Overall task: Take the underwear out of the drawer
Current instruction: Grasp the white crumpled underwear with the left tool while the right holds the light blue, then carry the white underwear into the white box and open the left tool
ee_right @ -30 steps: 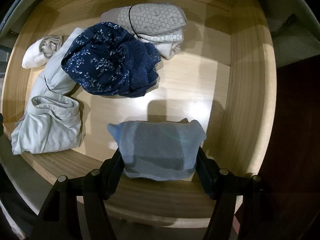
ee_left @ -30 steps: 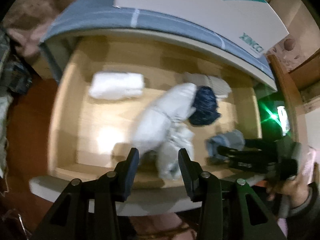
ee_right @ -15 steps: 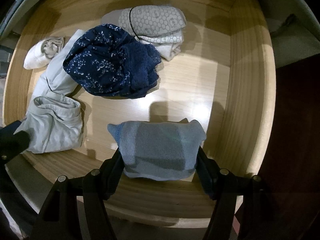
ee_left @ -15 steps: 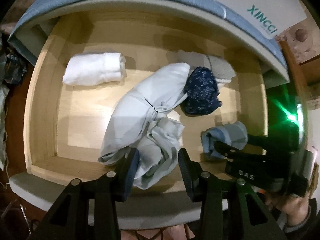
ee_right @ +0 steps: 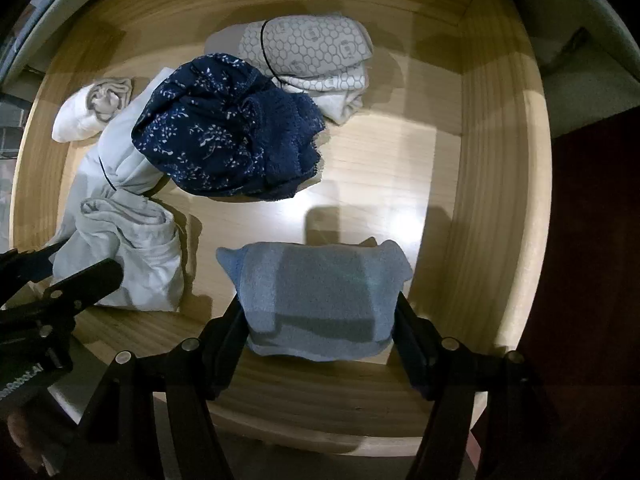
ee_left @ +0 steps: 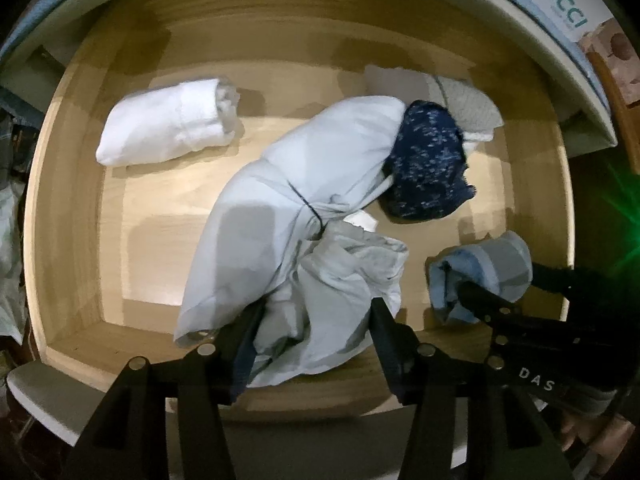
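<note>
Both grippers point down into the pale wooden drawer (ee_left: 72, 208): the right gripper (ee_right: 320, 320) clamps the folded light-blue underwear (ee_right: 320, 284) at six o'clock for lifting, while the left gripper (ee_left: 316, 320), jaws just widened, straddles the crumpled pale-grey garment (ee_left: 304, 240) unclenched.

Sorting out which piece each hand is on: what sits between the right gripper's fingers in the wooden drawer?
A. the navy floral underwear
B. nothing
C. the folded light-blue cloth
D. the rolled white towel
C: the right wrist view shows the folded light-blue cloth filling the gap of the right gripper, with the fingers against its sides.
</note>
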`<state>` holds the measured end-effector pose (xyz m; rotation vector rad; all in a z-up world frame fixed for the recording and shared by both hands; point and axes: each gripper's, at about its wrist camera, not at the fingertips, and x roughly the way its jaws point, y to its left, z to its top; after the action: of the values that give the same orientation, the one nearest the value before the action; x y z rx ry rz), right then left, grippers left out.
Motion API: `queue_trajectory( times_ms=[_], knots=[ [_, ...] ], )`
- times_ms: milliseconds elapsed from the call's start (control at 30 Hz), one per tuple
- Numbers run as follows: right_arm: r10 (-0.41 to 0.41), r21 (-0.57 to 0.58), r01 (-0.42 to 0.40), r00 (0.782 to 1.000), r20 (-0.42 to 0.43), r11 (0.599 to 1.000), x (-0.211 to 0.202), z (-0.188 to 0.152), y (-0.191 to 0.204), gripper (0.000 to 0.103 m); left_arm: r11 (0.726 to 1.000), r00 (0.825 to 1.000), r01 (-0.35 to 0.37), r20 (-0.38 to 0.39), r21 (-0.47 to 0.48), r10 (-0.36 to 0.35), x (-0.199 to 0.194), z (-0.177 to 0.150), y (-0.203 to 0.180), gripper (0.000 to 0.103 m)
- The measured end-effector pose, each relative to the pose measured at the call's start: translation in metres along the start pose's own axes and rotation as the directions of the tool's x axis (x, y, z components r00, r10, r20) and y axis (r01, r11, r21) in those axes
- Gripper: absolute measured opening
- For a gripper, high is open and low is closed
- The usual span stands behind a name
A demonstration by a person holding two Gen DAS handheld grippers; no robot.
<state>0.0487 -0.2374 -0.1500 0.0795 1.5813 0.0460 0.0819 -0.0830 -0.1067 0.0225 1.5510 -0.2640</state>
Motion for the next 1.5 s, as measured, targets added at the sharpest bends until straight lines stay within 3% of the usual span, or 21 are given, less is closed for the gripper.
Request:
queue_trajectory(
  times_ms=[167,300,567,967,1133,1300,1400,1500],
  knots=[
    [0.001,0.001,-0.001,1.0,0.002,1.0,-0.003,0.0,0.002,0.065,0.999,1.0,-0.008,0.024,0.037,0.007,-0.002,-0.005,-0.004,0.035],
    [0.001,0.0,-0.001,1.0,0.002,1.0,-0.003,0.001,0.002,0.066,0.999,1.0,-0.006,0.03,0.044,0.005,-0.005,-0.007,-0.004,0.031],
    [0.004,0.0,-0.004,1.0,0.005,1.0,-0.003,0.0,0.002,0.066,0.997,0.998,-0.002,0.065,0.076,-0.003,-0.026,-0.01,-0.009,0.029],
    [0.006,-0.001,-0.006,1.0,0.007,1.0,-0.001,0.001,-0.001,0.066,0.994,0.979,0.0,0.204,0.113,-0.023,-0.1,-0.012,-0.006,0.029],
    [0.005,-0.002,-0.005,1.0,0.006,1.0,-0.001,0.002,-0.001,0.066,0.989,0.946,-0.045,0.324,0.144,-0.004,-0.14,-0.011,-0.01,0.029],
    [0.003,-0.001,-0.003,1.0,0.006,1.0,-0.001,0.003,-0.001,0.066,0.987,0.899,-0.069,0.439,0.146,-0.002,-0.188,-0.006,-0.007,0.029],
    [0.001,-0.002,-0.001,1.0,0.005,1.0,-0.001,0.004,-0.002,0.065,0.987,0.861,-0.078,0.509,0.141,-0.005,-0.217,-0.001,-0.005,0.029],
    [0.0,-0.003,0.0,1.0,0.004,1.0,-0.002,0.006,-0.002,0.065,0.987,0.812,-0.093,0.584,0.131,-0.001,-0.245,0.007,-0.003,0.029]
  ],
)
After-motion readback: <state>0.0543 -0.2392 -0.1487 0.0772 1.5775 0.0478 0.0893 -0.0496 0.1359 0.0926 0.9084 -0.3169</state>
